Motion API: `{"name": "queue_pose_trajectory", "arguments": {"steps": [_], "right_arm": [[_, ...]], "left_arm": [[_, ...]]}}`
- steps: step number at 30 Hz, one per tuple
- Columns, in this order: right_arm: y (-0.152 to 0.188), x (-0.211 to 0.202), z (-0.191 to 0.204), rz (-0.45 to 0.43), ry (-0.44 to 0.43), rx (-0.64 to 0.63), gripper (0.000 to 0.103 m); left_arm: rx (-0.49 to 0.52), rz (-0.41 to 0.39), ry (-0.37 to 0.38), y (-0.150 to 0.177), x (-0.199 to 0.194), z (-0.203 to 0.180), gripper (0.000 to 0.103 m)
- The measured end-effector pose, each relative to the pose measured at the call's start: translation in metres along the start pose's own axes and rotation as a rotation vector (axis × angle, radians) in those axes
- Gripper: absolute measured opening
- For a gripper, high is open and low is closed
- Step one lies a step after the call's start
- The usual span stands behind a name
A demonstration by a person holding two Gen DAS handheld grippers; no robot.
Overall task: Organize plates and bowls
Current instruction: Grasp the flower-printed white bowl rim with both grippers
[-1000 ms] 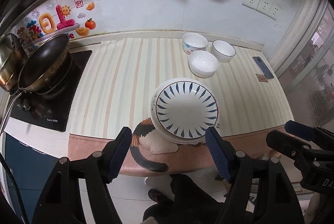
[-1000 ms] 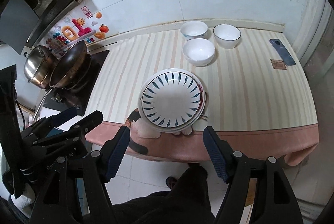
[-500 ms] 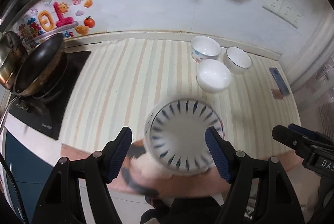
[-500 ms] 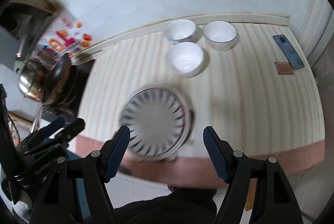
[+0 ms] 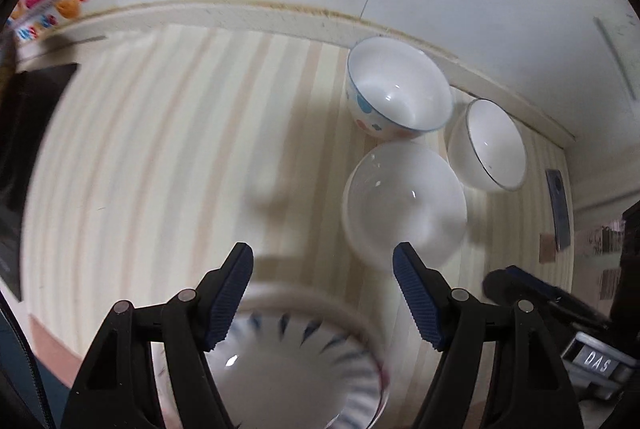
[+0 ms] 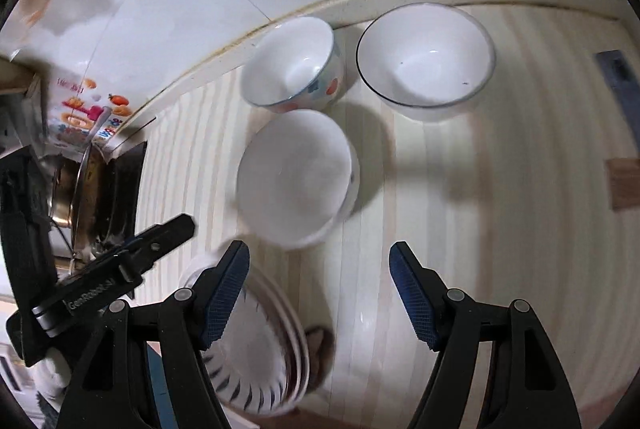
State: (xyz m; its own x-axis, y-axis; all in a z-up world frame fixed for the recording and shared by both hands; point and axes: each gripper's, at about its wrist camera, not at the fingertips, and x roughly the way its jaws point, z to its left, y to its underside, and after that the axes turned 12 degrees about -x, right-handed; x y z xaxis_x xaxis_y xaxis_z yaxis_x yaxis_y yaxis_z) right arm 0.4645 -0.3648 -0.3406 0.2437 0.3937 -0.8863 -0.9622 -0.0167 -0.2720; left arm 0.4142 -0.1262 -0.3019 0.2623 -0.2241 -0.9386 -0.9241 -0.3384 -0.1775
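Three white bowls stand near the back wall of the striped counter: a plain one (image 5: 404, 205) (image 6: 294, 175) in front, a flower-patterned one (image 5: 396, 95) (image 6: 296, 65) behind it, a dark-rimmed one (image 5: 490, 145) (image 6: 426, 57) to the right. A stack of plates with blue petal marks (image 5: 296, 365) (image 6: 256, 353) lies at the near edge. My left gripper (image 5: 322, 293) is open above the plates' far rim. My right gripper (image 6: 320, 293) is open just in front of the plain bowl.
A hob with a steel pan (image 6: 86, 189) is at the left. A phone (image 5: 558, 207) (image 6: 618, 69) and a small brown card (image 6: 624, 183) lie at the counter's right. The tiled wall runs close behind the bowls.
Both grippers have moved forward and down over the counter toward the bowls. The plates have slid to the bottom of both views. Both stay open.
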Motion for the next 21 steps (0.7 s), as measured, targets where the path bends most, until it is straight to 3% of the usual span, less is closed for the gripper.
{"name": "queue_pose_trajectory", "arguments": {"steps": [3,6,8,11,14,21], "right_arm": [[-0.019,0.028,-0.013,0.015,-0.003,0.003,0.067],[-0.031,0.054,-0.024,0.039,-0.012,0.031,0.059],[-0.035,0.064,-0.028,0.039,-0.019,0.043,0.04],[-0.037,0.076,-0.031,0.045,-0.023,0.057,0.025],[-0.038,0.079,-0.03,0.031,-0.007,0.054,0.019],[-0.037,0.078,-0.026,0.034,0.015,0.054,0.018]], "left_arm": [[-0.013,0.042,0.0,-0.014,0.028,-0.008,0.057],[0.0,0.068,-0.004,-0.024,0.048,-0.015,0.04],[0.017,0.075,-0.007,-0.028,0.056,-0.018,0.031],[0.048,0.087,-0.006,-0.032,0.064,-0.022,0.017],[0.073,0.096,-0.001,-0.03,0.066,-0.029,0.014],[0.113,0.079,-0.013,-0.024,0.063,-0.04,0.014]]}}
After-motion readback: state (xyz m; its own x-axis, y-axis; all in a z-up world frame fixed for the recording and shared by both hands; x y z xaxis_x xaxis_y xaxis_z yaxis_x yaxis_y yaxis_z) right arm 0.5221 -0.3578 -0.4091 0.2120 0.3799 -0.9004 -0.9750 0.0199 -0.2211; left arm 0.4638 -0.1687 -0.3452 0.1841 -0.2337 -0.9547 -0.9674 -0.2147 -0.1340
